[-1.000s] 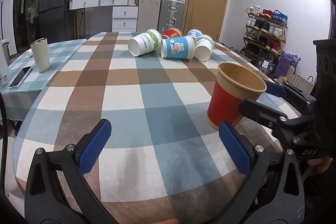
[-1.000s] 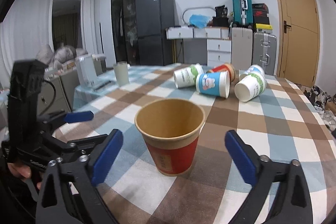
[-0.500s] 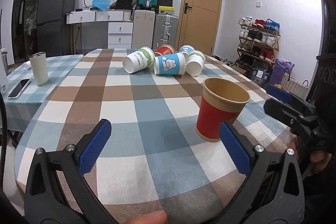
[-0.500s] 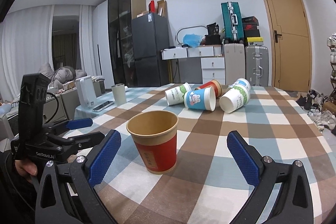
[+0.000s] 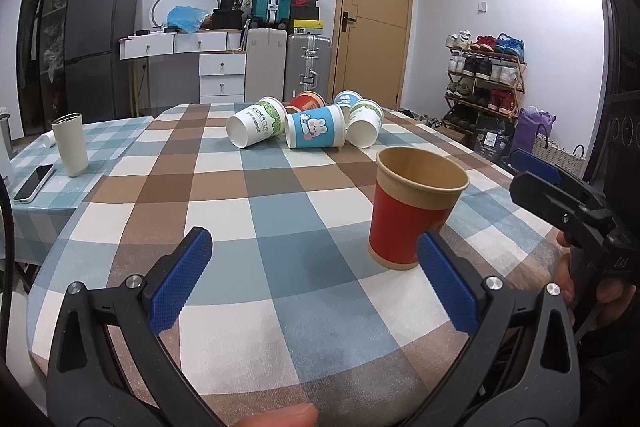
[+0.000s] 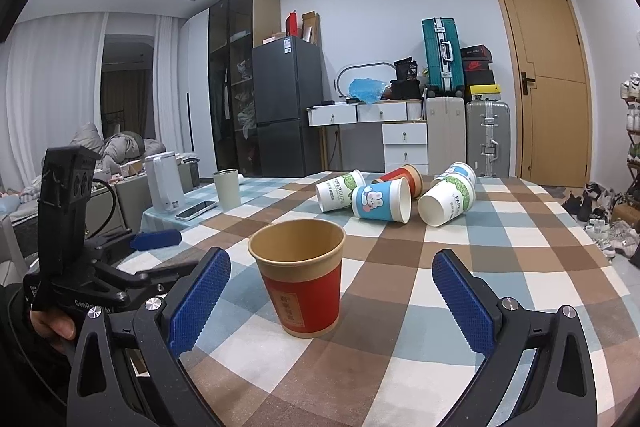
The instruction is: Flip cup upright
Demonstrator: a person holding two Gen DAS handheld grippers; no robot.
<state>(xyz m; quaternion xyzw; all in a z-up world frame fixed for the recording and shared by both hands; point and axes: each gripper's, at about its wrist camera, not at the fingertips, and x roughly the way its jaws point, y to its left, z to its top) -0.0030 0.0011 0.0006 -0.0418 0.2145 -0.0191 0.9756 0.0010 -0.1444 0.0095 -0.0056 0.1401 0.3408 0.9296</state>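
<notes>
A red paper cup with a tan rim (image 5: 412, 211) stands upright on the checked tablecloth, also in the right wrist view (image 6: 302, 287). My left gripper (image 5: 314, 279) is open and empty, with the cup just beyond its right finger. My right gripper (image 6: 334, 303) is open and empty, pulled back from the cup, which stands free between and beyond its fingers. Several cups lie on their sides in a cluster at the far end: a white-green one (image 5: 256, 127), a blue rabbit one (image 5: 316, 131) and others behind.
A cream tumbler (image 5: 71, 143) and a phone (image 5: 34, 183) sit on the side table at left, with a white kettle (image 6: 163, 187) beside them. The round table edge (image 5: 120, 359) curves close below my grippers. Suitcases, drawers and a shoe rack line the walls.
Both grippers have drawn back and lowered their view; the right gripper has pulled away from the upright red cup, which stays standing in place.
</notes>
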